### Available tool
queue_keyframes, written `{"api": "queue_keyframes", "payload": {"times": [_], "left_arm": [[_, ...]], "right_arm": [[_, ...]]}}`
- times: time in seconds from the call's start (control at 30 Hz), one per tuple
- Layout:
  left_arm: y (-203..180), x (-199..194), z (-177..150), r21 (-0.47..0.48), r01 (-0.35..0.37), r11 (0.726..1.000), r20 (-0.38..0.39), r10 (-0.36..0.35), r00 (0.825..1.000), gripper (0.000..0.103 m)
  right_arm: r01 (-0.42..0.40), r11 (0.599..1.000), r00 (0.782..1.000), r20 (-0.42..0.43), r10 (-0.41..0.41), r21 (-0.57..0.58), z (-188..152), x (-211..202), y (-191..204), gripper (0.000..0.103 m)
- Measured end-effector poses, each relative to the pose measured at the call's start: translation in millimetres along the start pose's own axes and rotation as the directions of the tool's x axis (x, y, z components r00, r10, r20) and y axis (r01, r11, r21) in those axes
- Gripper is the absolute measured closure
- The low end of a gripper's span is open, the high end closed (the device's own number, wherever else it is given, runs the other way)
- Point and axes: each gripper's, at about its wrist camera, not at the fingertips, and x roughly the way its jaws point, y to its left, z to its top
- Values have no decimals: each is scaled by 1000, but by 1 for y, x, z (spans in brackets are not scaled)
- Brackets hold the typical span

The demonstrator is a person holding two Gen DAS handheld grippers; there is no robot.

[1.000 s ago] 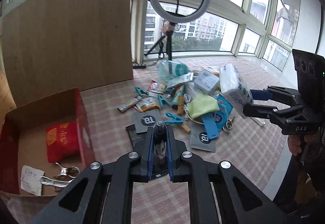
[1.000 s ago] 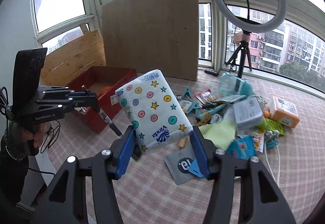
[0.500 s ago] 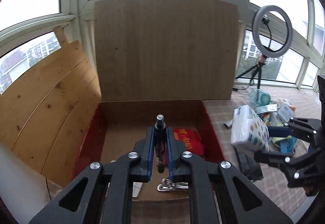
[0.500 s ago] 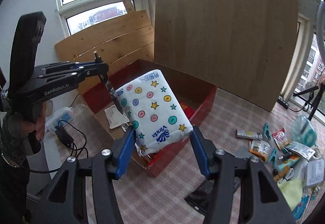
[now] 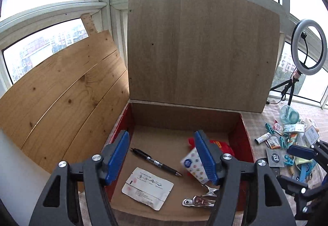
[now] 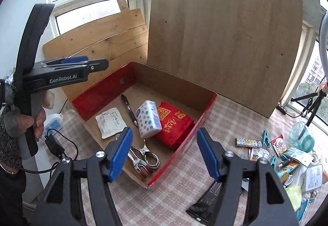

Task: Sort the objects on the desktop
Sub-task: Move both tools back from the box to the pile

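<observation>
Both tools just opened, jaws apart, empty; pen (image 5: pixel 155 162) and tissue pack (image 6: pixel 148 119) released into red box (image 6: pixel 98 97).

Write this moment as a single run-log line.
left gripper: just opened, empty | right gripper: just opened, empty | pen, tissue pack: in red box

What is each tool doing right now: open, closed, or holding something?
Left tool: open, empty; jaws just opened, pen lying in the box.
Right tool: open, empty; jaws just opened, tissue pack in the box.
</observation>
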Motion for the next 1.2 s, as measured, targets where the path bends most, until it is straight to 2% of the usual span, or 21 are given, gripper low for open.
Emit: {"api": "queue_keyframes", "payload": {"times": [0.1, 0.17, 0.37, 0.47, 0.63, 0.7, 0.83, 0.93, 1.0, 1.1, 1.2], "left_arm": [[-15, -14, -5, 27, 53, 998, 9, -53, 999, 39], [-32, -25, -13, 62, 102, 993, 24, -104, 994, 39], [-101, -36, -31, 158, 249, 956, 11, -253, 967, 39], [-146, -33, -43, 200, 338, 920, -34, -338, 941, 39], [-226, -24, -67, 263, 453, 852, -108, -441, 891, 39], [-255, -18, -78, 271, 496, 825, -151, -472, 868, 39], [-304, -13, -99, 295, 548, 783, -208, -507, 836, 39], [-332, -15, -110, 308, 582, 752, -240, -531, 813, 39], [-346, -14, -114, 316, 592, 741, -260, -533, 805, 39], [-362, -12, -121, 328, 598, 731, -284, -528, 800, 39], [-374, -11, -130, 339, 607, 719, -305, -526, 794, 39]], "right_arm": [[16, 1000, 999, 27, -17, 23, -11, -21, -20, 39], [58, 997, 997, 47, -60, 45, -27, -42, -41, 39], [174, 970, 981, 58, -187, 172, -89, -107, -120, 39], [268, 937, 958, 35, -283, 223, -127, -141, -159, 39], [376, 864, 920, -26, -390, 336, -194, -190, -220, 39], [416, 836, 901, -40, -432, 358, -215, -208, -237, 39], [492, 778, 860, -81, -503, 392, -250, -236, -265, 39], [517, 744, 841, -88, -534, 423, -269, -251, -279, 39], [517, 731, 837, -82, -541, 445, -278, -257, -285, 39], [497, 732, 846, -72, -528, 466, -289, -259, -289, 39], [452, 764, 875, -61, -481, 460, -294, -248, -286, 39]]}}
